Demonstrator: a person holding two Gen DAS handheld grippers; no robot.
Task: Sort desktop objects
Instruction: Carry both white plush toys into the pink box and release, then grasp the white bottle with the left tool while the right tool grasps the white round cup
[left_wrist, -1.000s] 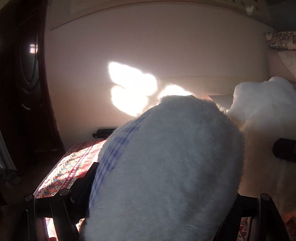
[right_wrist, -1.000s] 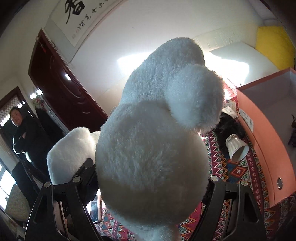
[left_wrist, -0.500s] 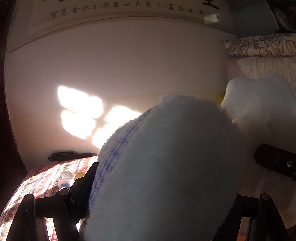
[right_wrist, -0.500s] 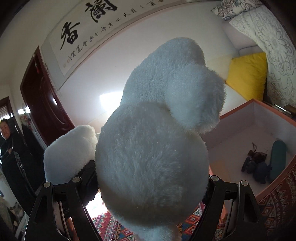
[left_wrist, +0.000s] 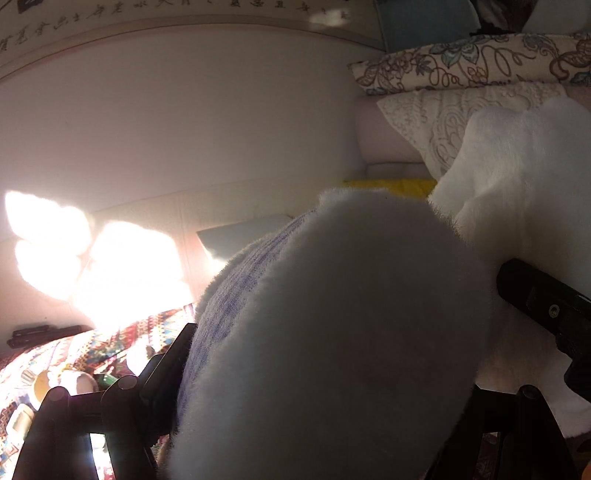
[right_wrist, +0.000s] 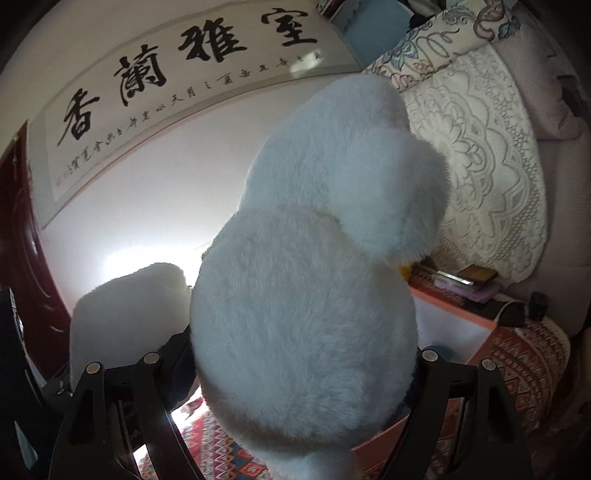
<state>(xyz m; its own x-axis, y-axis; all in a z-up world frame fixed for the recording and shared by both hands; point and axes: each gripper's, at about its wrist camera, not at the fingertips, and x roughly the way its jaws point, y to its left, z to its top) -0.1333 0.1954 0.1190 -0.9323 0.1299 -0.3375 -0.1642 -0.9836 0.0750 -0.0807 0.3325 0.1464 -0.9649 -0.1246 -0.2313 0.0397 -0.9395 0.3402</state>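
Two grippers, one white plush toy (right_wrist: 306, 295) held up between them.
Left gripper (left_wrist: 314, 398) and right gripper (right_wrist: 303, 369) each clamp their jaws on it; wall scroll (right_wrist: 184, 74) reads 室雅蘭香; orange box (right_wrist: 461, 332) behind.

Dim fisheye views, blown-out sunlight glaring on the wall (left_wrist: 110, 266).

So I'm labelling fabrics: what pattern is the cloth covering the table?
A multicoloured geometric zigzag weave, mostly red, on the tablecloth; clearest in the right wrist view.
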